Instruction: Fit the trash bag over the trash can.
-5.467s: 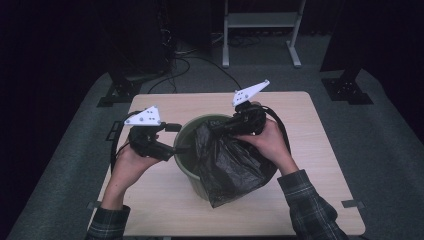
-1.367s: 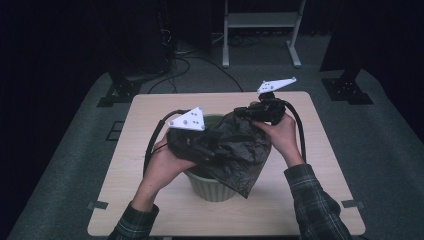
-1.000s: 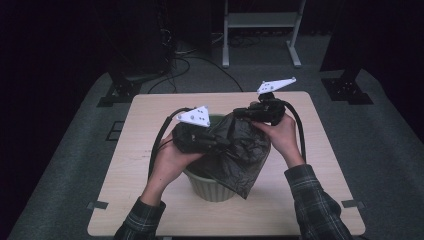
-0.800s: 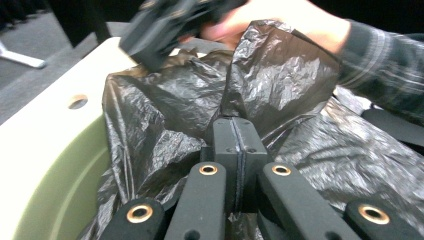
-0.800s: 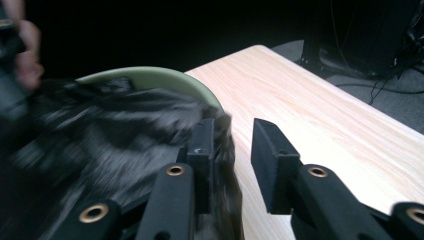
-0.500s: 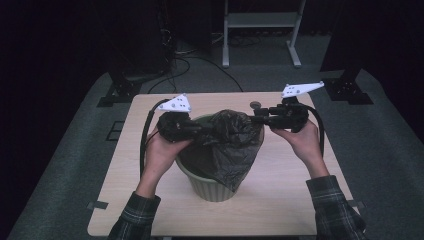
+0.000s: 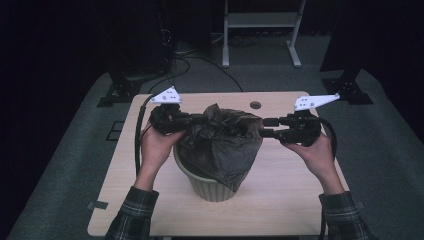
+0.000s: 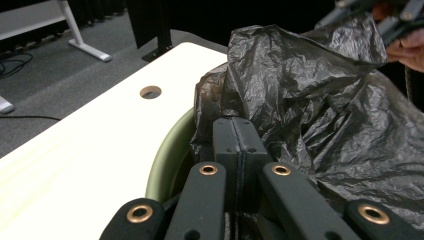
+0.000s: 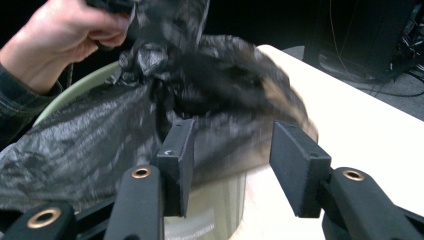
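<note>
A crumpled black plastic bag [image 7: 220, 145] lies draped over a pale green round bin [image 7: 212, 187] at the middle of the table. My left gripper [image 7: 197, 119] comes in from the left, shut on the bag's edge above the bin's rim. In the left gripper view its jaws [image 8: 235, 130] meet on the bag [image 8: 320, 100] beside the green rim [image 8: 170, 155]. My right gripper [image 7: 265, 127] sits level at the bag's right side. Its jaws [image 9: 235, 135] have just been opening and hold nothing; the bag [image 9: 100, 135] hangs just beyond them.
The light wooden table [image 7: 290, 190] has a small round hole [image 7: 255, 105] near its far edge. Dark stands and cables sit on the grey floor behind. In the right gripper view the person's other hand [image 9: 65, 40] is at the top left.
Both hands have moved apart, left to the left and right to the right. The bag has been drawn wider over the bin. The right jaws opened and let go of the bag.
</note>
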`<state>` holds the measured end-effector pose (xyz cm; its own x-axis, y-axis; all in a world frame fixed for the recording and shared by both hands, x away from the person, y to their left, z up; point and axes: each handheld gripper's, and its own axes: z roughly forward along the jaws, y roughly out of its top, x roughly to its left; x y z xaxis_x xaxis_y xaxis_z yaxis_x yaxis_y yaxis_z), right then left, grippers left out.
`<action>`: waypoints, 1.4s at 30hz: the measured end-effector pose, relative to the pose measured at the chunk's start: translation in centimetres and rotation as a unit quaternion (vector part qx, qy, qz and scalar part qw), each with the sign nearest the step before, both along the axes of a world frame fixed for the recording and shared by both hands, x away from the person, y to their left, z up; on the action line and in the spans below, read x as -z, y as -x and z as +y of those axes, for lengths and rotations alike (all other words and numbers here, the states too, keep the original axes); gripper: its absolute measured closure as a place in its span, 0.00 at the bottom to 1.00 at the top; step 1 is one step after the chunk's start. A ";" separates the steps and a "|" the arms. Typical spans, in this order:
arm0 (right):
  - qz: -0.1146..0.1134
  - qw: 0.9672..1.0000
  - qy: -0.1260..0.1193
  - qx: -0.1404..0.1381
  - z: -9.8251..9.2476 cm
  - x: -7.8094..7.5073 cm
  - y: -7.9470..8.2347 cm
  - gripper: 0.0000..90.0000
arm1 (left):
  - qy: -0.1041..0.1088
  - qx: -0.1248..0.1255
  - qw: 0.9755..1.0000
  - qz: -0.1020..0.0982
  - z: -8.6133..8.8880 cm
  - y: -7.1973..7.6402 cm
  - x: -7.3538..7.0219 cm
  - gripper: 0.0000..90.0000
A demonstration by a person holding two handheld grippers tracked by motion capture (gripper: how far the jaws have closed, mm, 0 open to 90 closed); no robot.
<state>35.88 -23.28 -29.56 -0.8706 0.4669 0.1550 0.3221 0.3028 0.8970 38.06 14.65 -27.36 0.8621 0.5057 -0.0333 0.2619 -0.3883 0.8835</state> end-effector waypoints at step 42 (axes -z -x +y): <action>0.000 1.000 0.003 -0.003 4.6 0.0 -3.9 0.77 | 0.036 -0.018 0.999 0.037 7.4 3.4 2.8 1.00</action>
